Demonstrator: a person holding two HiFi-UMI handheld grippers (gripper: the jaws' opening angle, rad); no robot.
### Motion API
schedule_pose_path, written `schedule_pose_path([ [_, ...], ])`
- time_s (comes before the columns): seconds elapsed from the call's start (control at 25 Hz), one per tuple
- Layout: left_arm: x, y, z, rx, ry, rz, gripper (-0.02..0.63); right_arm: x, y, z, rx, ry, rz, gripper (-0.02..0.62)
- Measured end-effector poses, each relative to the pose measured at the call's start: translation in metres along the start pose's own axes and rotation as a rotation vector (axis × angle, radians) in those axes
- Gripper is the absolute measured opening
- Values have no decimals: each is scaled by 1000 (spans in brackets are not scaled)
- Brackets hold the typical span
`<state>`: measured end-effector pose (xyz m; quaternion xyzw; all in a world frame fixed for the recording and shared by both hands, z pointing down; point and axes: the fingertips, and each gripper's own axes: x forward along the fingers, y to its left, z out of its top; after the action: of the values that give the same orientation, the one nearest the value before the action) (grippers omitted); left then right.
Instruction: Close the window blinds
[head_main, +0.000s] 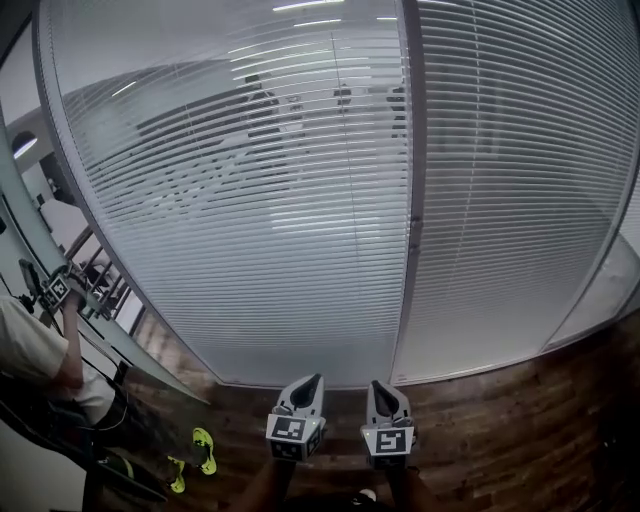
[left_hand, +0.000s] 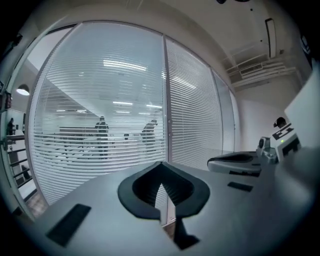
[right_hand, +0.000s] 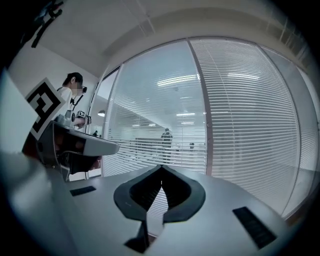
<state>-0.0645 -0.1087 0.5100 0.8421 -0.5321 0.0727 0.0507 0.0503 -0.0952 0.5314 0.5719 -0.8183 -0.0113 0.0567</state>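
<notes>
Right tool (right_hand: 161, 170): low, slightly left of the window post (right_hand: 199, 105); jaws together at the tips, nothing between them.
Window post: upright, dividing two panes.
Left of the post: blinds (right_hand: 145, 95), slats tilted open, a standing figure (right_hand: 166, 140) visible through them.
Right of the post: second blind (right_hand: 250, 110), slats closer set.
Far left of the post: left tool (right_hand: 80, 145), its marker cube (right_hand: 44, 106), and a person (right_hand: 70, 90) behind.

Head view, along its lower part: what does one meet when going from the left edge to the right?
person → yellow-green shoes → left tongs → right tongs
</notes>
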Motion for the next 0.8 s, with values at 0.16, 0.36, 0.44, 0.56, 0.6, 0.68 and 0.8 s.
schedule_pose_path([
  [0.16,-3,-9,1,16,-3,-11,0,-10,-12,-2,19,1,-24,3],
  [0.36,0,-12,-1,6,9,-6,0,-12,-22,-4,26,8,-37,3],
  [0.44,3,-16,0,12,7,-22,0,-11,-25,-6,30,16,-44,3],
  [0.56,17,-16,-1,16,11,-31,0,-1,-34,-8,25,18,-53,3],
  [0.6,21,-15,-1,15,12,-31,0,2,-36,-8,30,17,-56,3],
  [0.68,24,-13,-4,9,9,-37,0,4,-36,-5,51,16,-60,3],
  [0.8,26,-7,-9,0,1,-37,0,7,-31,-4,67,8,-59,3],
])
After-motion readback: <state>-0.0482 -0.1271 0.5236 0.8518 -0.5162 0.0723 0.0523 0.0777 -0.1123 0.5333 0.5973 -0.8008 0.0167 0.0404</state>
